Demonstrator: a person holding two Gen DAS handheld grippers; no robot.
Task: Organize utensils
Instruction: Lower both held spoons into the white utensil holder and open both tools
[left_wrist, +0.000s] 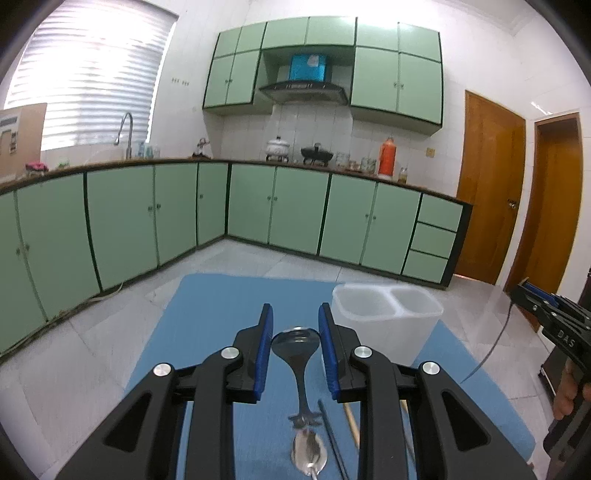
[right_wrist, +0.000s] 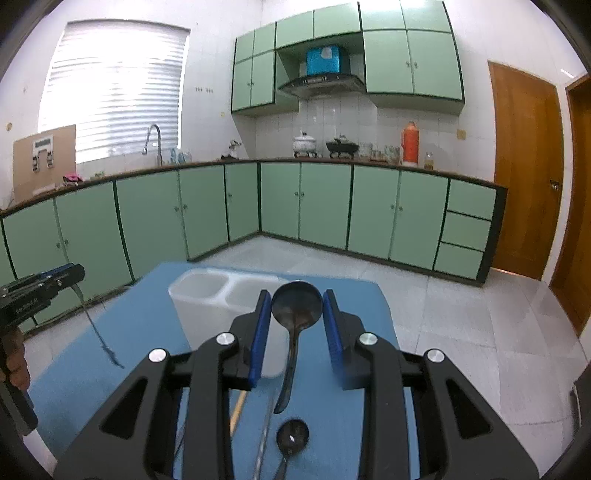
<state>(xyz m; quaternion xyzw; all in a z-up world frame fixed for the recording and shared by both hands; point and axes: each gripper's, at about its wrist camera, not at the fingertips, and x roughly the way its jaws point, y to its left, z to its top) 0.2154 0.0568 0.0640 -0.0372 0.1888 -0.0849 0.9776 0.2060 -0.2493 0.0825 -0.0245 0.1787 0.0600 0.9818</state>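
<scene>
Nearest me on the blue mat lies a small spoon, with a wooden stick and a dark chopstick beside it. My right claw gapes wide, gripping nothing, with the ladle lying between its fingers. My left claw is just as wide and empty (same ladle seen between them). Beyond stands the white two-part bin. Farther off run green cabinets.

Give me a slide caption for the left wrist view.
Open left gripper above a metal spoon on the blue mat, white holder nearby.
</scene>
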